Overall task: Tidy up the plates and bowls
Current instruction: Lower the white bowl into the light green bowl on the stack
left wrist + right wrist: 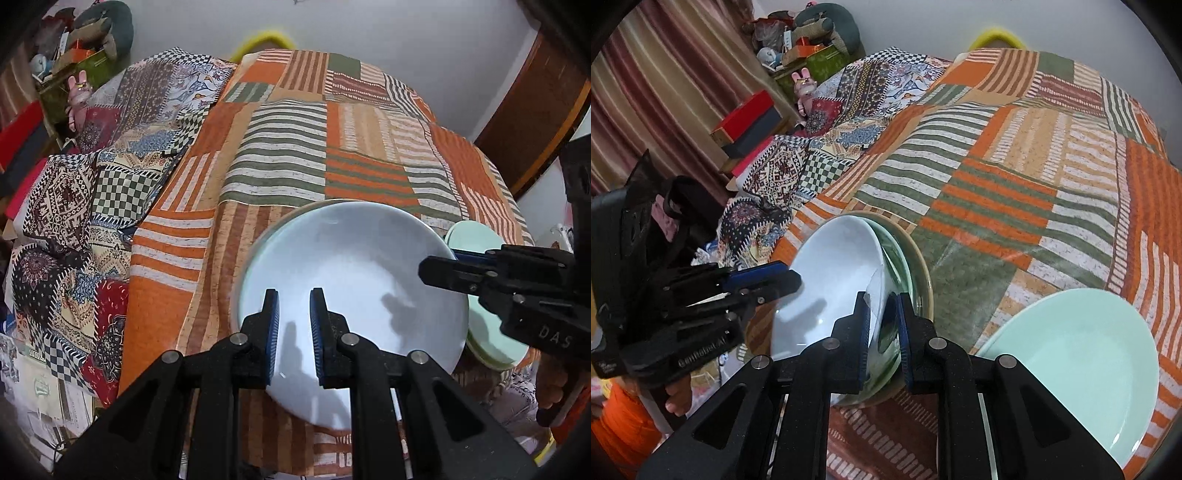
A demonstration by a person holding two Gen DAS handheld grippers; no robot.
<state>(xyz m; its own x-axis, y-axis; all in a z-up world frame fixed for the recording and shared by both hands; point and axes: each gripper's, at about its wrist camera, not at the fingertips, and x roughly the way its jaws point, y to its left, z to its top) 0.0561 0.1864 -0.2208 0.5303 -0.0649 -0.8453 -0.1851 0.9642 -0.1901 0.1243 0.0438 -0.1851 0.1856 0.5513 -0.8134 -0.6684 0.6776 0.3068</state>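
Note:
A pale white-blue bowl (351,266) (831,266) leans tilted inside a dark green bowl (918,269). My right gripper (882,295) (424,267) is shut on the pale bowl's right rim, one finger inside it and the other in the gap against the green bowl. My left gripper (294,291) (796,278) is shut, its tips over the pale bowl's left side. Only the bowl's inside and a shadow show between its pads. A mint-green plate (1071,369) (491,350) lies just to the right.
The dishes rest on a table under an orange, green and white striped patchwork cloth (295,147) (1015,184). A darker patterned cloth (74,221) hangs at the left. Boxes and plush toys (798,48) crowd the far left corner by a curtain.

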